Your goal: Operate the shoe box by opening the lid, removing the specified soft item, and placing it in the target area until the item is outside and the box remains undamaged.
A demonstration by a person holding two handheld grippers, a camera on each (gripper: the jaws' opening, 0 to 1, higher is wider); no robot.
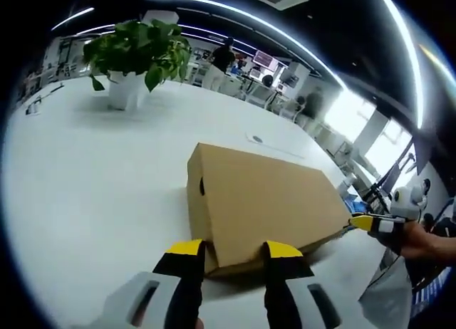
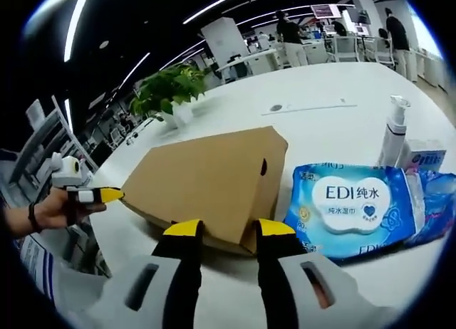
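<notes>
A closed brown cardboard shoe box (image 1: 260,201) sits on a broad white table (image 1: 85,201), its lid down and a small dark finger hole showing on one end wall. In the left gripper view the left gripper (image 1: 234,252) reaches in at the near edge of the box, its yellow-tipped black jaws set apart on either side of the near corner, with the tips at the lid's edge; whether they touch it I cannot tell. In the right gripper view the right gripper (image 2: 223,229) comes at the box (image 2: 206,179) from the opposite end, jaws likewise spread with the box corner between the tips and nothing clamped. Each gripper shows small at the far end of the box in the other's view, held in a person's hand (image 2: 50,209). Just right of the box lies a blue pack of wet wipes (image 2: 353,209), with a white pump bottle (image 2: 393,133) behind it. A leafy potted plant (image 1: 135,55) stands well beyond the box, and people and desks fill the far background
</notes>
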